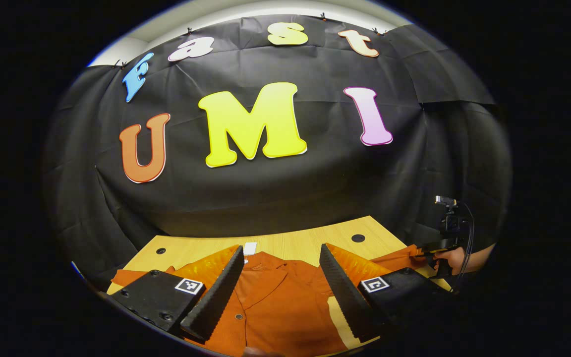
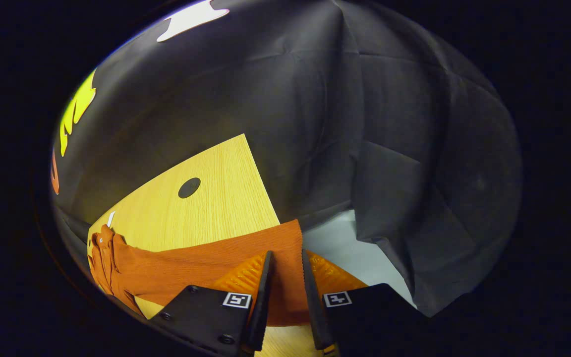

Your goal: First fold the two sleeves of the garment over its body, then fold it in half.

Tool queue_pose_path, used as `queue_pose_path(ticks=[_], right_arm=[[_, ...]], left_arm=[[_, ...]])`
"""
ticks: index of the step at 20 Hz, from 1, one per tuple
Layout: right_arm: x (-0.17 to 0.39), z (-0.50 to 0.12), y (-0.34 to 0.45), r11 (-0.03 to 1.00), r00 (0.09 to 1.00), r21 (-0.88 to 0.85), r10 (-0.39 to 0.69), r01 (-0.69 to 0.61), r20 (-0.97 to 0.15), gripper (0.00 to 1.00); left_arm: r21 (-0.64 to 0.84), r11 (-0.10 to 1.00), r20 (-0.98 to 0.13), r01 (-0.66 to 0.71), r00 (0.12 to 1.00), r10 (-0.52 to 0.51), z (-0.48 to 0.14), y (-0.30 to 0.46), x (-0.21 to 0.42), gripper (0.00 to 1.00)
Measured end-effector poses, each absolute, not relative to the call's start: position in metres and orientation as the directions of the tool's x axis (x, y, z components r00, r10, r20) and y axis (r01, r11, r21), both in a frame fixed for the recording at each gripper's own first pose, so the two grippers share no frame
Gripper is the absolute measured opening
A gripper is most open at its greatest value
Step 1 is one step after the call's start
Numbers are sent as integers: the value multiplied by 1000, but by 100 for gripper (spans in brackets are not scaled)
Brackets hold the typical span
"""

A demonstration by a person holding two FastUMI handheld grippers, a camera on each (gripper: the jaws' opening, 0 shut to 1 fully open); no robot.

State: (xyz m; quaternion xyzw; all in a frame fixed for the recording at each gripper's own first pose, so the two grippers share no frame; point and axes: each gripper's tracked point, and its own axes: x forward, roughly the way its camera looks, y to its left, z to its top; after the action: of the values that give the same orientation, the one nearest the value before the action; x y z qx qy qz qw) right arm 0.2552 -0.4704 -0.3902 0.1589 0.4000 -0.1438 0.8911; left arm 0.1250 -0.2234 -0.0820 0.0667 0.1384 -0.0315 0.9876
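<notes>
The orange knitted garment with buttons [image 1: 275,302] lies flat on the light wooden table [image 1: 295,244], collar toward the black cloth wall, and both sleeves are spread out to the sides, so no fold is made yet. The step in hand, as I judge it, is the first sleeve fold, the one of the right sleeve [image 2: 201,270].

In the right gripper view the right gripper [image 2: 285,282] stands at the cuff end of that sleeve, near the table's edge. Its two black fingers are close together with the orange cloth between them, so it looks clenched on the sleeve end, though the contact of the pads themselves is hard to see. To do this step well, I think the cuff should be lifted only a little, then carried across toward the buttons in one low arc, so the sleeve lays over the body without dragging the whole garment. The fold line should fall at the shoulder seam, and the cloth should be released only when it rests flat.

In the left gripper view the left gripper [image 1: 280,277] hovers above the chest of the garment, pointing toward the collar, its jaws spread wide and holding nothing. It could press the body down while the sleeve moves. At the right of the same view the hand [image 1: 456,258] holding the other gripper is seen at the sleeve end, low over the table
</notes>
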Motion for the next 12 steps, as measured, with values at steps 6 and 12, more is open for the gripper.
queue_pose_path(ticks=[6,12], right_arm=[[249,-374,-457,885,632,221,-100,409,-768,1],[259,-303,-435,914,714,207,-115,348,-690,1]], left_arm=[[118,992,-260,45,966,-13,-76,-201,120,99],[88,996,-240,4,971,17,-75,-168,110,99]])
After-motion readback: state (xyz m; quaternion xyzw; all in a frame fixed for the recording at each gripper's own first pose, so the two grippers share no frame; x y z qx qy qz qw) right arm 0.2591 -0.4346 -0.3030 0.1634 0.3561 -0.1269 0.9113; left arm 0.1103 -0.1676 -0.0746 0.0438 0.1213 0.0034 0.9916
